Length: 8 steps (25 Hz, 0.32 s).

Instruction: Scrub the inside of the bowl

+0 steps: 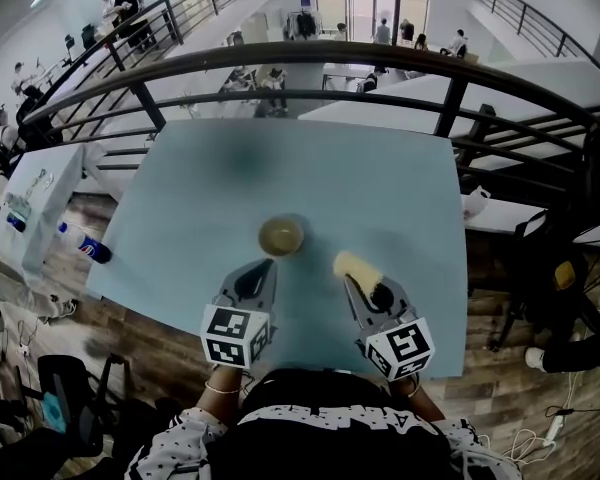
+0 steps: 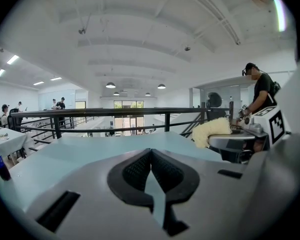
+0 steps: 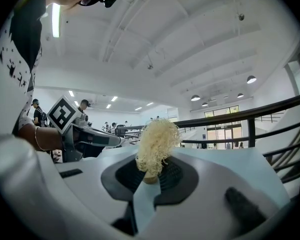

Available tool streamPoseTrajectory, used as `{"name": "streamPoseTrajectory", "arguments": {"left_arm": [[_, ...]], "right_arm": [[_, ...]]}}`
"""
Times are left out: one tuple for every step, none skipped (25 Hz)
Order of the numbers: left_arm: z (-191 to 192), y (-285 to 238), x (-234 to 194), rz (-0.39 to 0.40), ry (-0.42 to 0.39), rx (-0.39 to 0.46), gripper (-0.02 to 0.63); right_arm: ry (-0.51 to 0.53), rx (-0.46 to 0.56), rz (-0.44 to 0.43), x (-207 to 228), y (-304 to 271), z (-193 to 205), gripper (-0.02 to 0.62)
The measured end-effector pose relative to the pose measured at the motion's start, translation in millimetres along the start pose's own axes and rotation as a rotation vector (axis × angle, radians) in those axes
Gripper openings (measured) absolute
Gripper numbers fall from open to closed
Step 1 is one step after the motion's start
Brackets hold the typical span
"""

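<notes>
Bowl (image 1: pixel 281 236) inside unclear | R gripper (image 3: pixel 150 171) hides scrubber (image 3: pixel 157 141) stem | L gripper (image 2: pixel 151 154) closed

We wear a black top (image 1: pixel 320 440) with a band of white markings across it and white sleeves (image 1: pixel 175 450) speckled with black, and a thin bracelet (image 1: pixel 220 389) rings our left wrist. Our left claw (image 1: pixel 265 266) and right claw (image 1: pixel 350 283) share one build: pale grey moulded shells that taper toward the tips, each with a teardrop-shaped recess lined in black. The pads (image 2: pixel 135 171) inside are black and finely ribbed, and dark rectangular slots sit in the shells to either side. At the rear of each rides a cube (image 1: pixel 235 334) with black-and-white square markers.
</notes>
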<state>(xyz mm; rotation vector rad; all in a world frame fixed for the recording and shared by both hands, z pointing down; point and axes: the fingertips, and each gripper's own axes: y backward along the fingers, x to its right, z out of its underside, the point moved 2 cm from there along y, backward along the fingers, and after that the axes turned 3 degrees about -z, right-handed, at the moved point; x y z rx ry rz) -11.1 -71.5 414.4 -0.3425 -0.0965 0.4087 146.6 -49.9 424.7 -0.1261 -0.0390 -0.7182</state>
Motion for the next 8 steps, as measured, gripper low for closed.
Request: {"name": "streamPoseTrajectory", "arguments": {"left_arm": [[0.1,0.9,-0.6,-0.002,-0.002,-0.002,0.015],[0.4,1.9,-1.1,-0.004,-0.003,-0.004,0.015],[1.2,2.7,-1.6,-0.007,-0.004,-0.007,0.015],[2.3,3.2,-1.9,-0.010,-0.005,-0.009,0.015],[3.4,3.3,-1.9,-0.013,-0.006,-0.011,0.015],[4.5,3.2,-1.5,-0.015,-0.006,-0.013,0.015],[5.6,3.1,-1.0,-0.017,-0.006,-0.015,0.015],[6.8,3.0,-0.4,-0.018,-0.005,-0.017,0.015]], "right_arm": [[-0.001,0.001,-0.003,-0.9,-0.6,0.0,0.055],[-0.002,0.002,-0.006,-1.9,-0.9,-0.1,0.055],[-0.004,0.004,-0.008,-2.7,-0.8,0.1,0.055],[-0.005,0.005,-0.010,-3.0,-0.6,0.6,0.055],[-0.007,0.006,-0.011,-3.0,-0.3,1.3,0.055],[-0.009,0.007,-0.012,-2.7,0.0,2.0,0.055],[-0.012,0.007,-0.013,-2.4,0.2,2.7,0.055],[-0.014,0.008,-0.015,-2.0,0.4,3.5,0.055]]}}
